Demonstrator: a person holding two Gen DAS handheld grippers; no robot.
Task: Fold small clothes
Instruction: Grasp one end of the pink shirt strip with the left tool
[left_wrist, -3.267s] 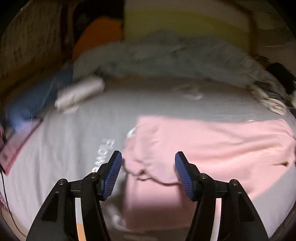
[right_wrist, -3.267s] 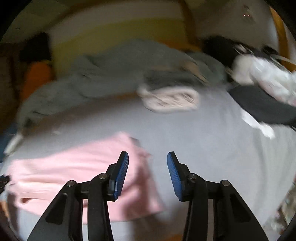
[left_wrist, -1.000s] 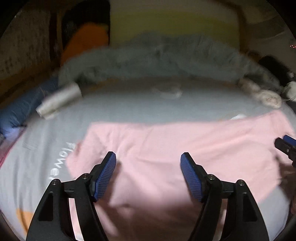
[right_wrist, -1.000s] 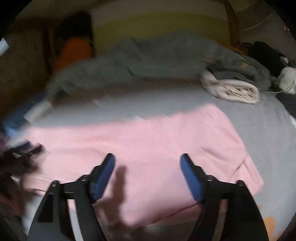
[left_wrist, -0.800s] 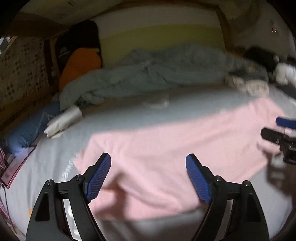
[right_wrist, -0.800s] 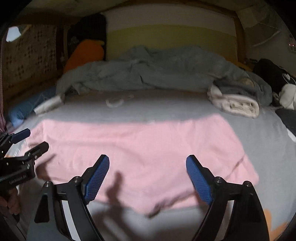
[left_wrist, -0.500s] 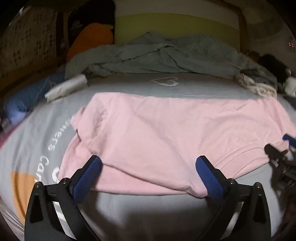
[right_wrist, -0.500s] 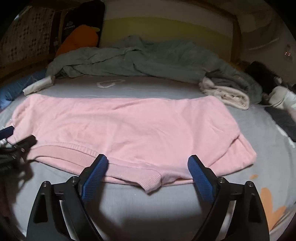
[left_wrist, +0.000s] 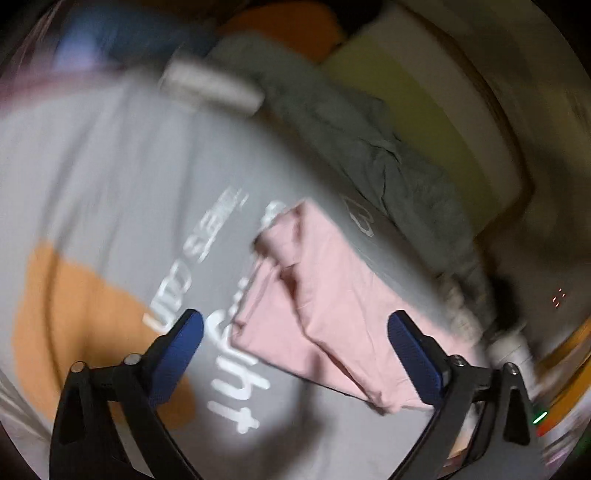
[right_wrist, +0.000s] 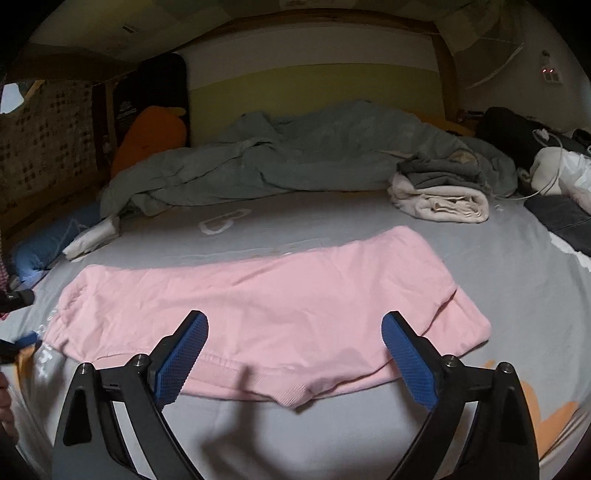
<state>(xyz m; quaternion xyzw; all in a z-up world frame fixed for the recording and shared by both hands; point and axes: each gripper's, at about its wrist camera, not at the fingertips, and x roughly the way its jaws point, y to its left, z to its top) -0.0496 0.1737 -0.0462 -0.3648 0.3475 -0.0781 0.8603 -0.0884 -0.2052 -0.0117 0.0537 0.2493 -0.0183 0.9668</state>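
Left wrist view, badly blurred: the left claw (left_wrist: 295, 347) hangs released and empty above the grey bed sheet (left_wrist: 110, 184), the pink garment (left_wrist: 325, 302) lying just beyond its fingers, apparently toward the right. Right wrist view: the right claw (right_wrist: 295, 350) is likewise spread wide over the near hem of the pink garment (right_wrist: 266, 295), spread flat; the fold seems not yet begun, so next comes gripping an edge.

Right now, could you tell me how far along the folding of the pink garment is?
Done: the pink garment lies spread flat on the grey bedsheet, one end doubled under. In hand: nothing; the right gripper and left gripper are open above it. Left: the remaining folds.
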